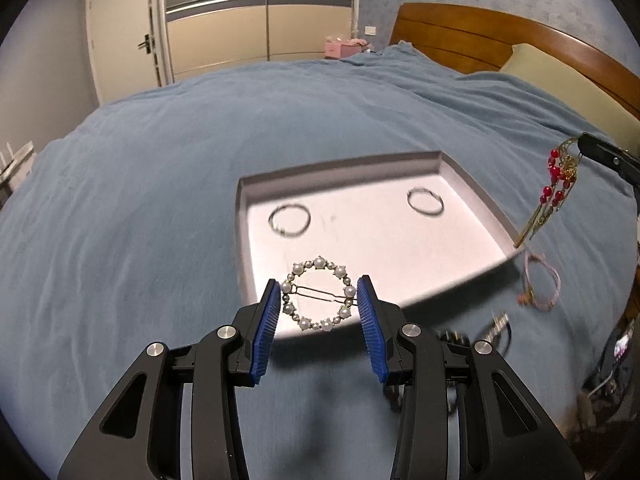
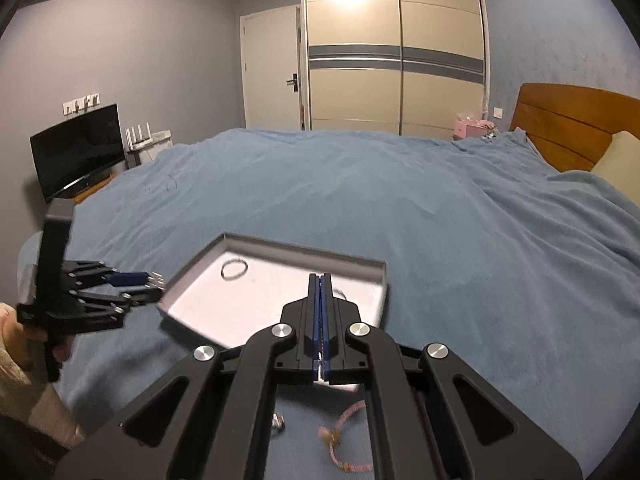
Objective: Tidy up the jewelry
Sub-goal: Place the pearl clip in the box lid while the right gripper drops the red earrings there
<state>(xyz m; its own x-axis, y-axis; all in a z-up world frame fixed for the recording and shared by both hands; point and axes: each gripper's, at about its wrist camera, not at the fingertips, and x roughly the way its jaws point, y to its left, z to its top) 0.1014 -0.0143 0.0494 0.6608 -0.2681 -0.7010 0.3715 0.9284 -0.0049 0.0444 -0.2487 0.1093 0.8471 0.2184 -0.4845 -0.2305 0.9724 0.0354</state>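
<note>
Pearl ring hair clip (image 1: 318, 294) is clamped between my left gripper's (image 1: 319, 303) blue pads, held above the near edge of the grey tray (image 1: 472, 184) (jaws part-way apart, grasping the clip by its sides). Two thin metal hoops lie flat in the tray, one left (image 1: 289, 219), one right (image 1: 425, 201), well apart. My right gripper (image 2: 320, 280) has its jaws clenched tight; in the left wrist view its tip (image 1: 600, 152) dangles a red-beaded gold hairpin (image 1: 554, 188) off the tray's right side. Pink cord bracelet (image 1: 540, 284) lies on the blue bedspread (image 1: 160, 200), just beside the tray's near right corner. Small blurred metal piece (image 2: 278, 422) lies near it (can't tell what).
</note>
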